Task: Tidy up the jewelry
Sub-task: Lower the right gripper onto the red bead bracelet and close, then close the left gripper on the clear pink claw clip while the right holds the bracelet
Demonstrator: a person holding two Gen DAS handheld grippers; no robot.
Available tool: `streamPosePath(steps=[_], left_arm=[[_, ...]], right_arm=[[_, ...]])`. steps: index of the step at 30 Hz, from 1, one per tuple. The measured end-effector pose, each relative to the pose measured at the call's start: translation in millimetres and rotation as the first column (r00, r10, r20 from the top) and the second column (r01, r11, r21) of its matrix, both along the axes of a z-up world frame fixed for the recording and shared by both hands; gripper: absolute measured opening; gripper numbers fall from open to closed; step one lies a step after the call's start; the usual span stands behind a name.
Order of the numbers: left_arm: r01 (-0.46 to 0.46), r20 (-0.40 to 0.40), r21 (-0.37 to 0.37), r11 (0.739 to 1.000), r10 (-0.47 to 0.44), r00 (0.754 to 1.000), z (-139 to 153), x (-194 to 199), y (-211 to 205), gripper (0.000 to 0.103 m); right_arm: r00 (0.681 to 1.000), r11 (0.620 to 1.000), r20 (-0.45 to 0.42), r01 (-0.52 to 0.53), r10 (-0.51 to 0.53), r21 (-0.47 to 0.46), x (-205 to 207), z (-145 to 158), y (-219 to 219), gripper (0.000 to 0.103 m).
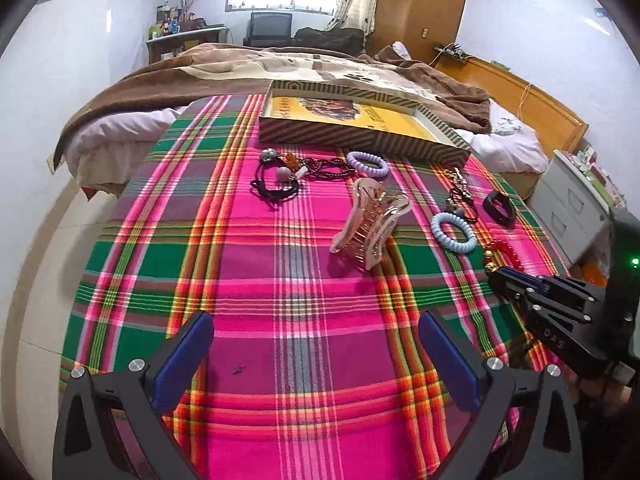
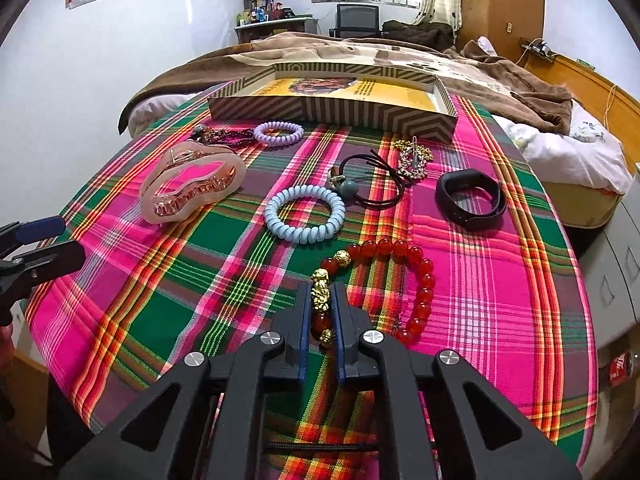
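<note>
My right gripper [image 2: 322, 296] is shut on the red bead bracelet [image 2: 424, 280], its blue pads pressing the gold charm where the bracelet lies on the plaid cloth [image 2: 160, 312]. In the left wrist view that gripper [image 1: 498, 276] sits at the right, beside the bracelet [image 1: 506, 250]. My left gripper [image 1: 316, 324] hangs open over bare cloth, nothing between its fingers. A pink claw clip [image 1: 368, 224] stands ahead of it. The striped open box [image 2: 332, 110] lies at the cloth's far edge.
A blue spiral hair tie [image 2: 304, 214], a lilac one [image 2: 279, 133], a black band [image 2: 470, 198], black elastics with a grey ball [image 2: 368, 188] and a gold chain piece [image 2: 414, 160] lie on the cloth. A bed with a brown blanket [image 1: 280, 68] is behind.
</note>
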State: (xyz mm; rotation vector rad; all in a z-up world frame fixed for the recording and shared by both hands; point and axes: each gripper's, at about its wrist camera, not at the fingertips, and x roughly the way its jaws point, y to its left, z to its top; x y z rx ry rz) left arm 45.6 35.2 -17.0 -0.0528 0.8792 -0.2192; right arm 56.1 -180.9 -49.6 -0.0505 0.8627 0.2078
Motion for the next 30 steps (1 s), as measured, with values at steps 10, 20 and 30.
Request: streamPosePath(steps=[10,20,30], left_arm=[[0.038,-0.020,0.012,0.999,-0.038,0.999,0,20,-16,0.100],[0.032,0.006,0.051,0.998,-0.032,0.999,-5,59,-36,0.086],[0.085,-0.037,0.050,0.995,-0.083,0.996,-13,79,-53,0.035]], right_arm=[[0.993,0.997,0.111,0.016,-0.025,0.081,-13,35,-18,0.009],[0.980,0.992,0.187,0.043,-0.064,0.116,-18,63,-36,0.009],[0.979,0.986,0.188,0.045,-0.075,0.159,-11,65,-46,0.009]])
